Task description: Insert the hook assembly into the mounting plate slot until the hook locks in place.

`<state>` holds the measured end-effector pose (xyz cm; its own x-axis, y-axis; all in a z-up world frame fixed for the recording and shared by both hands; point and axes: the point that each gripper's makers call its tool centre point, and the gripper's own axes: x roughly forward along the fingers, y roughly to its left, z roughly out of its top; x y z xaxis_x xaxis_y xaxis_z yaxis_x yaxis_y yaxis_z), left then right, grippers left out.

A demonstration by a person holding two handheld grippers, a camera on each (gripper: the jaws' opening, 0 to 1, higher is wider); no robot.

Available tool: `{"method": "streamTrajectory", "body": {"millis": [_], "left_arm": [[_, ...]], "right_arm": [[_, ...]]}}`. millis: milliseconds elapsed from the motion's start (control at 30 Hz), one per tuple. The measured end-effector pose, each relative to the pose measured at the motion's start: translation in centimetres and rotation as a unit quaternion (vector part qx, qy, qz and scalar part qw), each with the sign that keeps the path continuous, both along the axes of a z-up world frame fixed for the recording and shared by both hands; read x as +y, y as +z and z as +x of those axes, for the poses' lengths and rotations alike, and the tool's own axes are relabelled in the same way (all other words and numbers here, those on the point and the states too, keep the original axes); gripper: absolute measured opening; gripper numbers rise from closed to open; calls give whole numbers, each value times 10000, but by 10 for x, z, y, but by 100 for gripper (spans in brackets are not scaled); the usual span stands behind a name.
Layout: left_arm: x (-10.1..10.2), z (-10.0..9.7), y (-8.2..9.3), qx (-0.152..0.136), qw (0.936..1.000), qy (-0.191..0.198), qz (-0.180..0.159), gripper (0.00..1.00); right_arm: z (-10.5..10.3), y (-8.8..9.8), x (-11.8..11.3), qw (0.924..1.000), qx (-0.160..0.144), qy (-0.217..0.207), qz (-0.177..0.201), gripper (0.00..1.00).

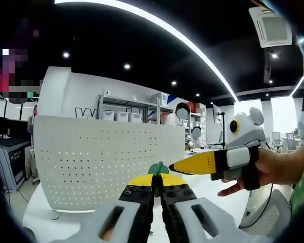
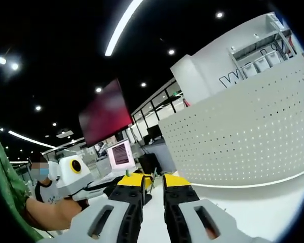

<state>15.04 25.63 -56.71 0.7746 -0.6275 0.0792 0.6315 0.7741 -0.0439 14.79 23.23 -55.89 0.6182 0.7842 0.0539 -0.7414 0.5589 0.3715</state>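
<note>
L claw (image 1: 157, 188) is sitting w/ its yellow-tipped jaws pressed together, clamping on a small green hook piece (image 1: 158, 168) that is poking up just past the tips. Just to the right, the R claw (image 1: 178, 166) is coming in sideways, its yellow tip almost touching the green piece; can't tell if it is touching. A hand (image 1: 266, 169) is gripping that tool's grey body at far right. Behind both, a white perforated mounting plate (image 1: 91, 162) is standing upright on the white table (image 1: 207, 187), apart from the hook.

In the right gripper view, the R claw (image 2: 153, 185) is showing a narrow gap btw its jaws, nothing seen in between. Left of it, the other tool's white body w/ a yellow ring (image 2: 73, 172) is hovering near, a forearm (image 2: 50, 215) below it. The plate (image 2: 243, 136) is curving away at right, the table (image 2: 263, 207) under it.
</note>
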Motion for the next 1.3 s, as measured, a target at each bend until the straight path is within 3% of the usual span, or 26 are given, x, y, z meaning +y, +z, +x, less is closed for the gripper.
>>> {"method": "streamTrajectory", "body": {"millis": [433, 1000, 1167, 1300], "left_arm": [[-5, -3, 0, 0, 10000, -67, 17, 3], [-9, -5, -3, 11, 9998, -115, 147, 3], [-11, -4, -5, 54, 9995, -100, 281, 4], [-11, -4, -6, 84, 9996, -108, 266, 4]], "right_arm": [[1, -3, 1, 9995, 256, 66, 195, 6], [-2, -3, 0, 10000, -25, -36, -48, 0], [-2, -4, 1, 9987, -308, -104, -399, 0], [-2, -4, 1, 9982, -359, -115, -477, 0]]}}
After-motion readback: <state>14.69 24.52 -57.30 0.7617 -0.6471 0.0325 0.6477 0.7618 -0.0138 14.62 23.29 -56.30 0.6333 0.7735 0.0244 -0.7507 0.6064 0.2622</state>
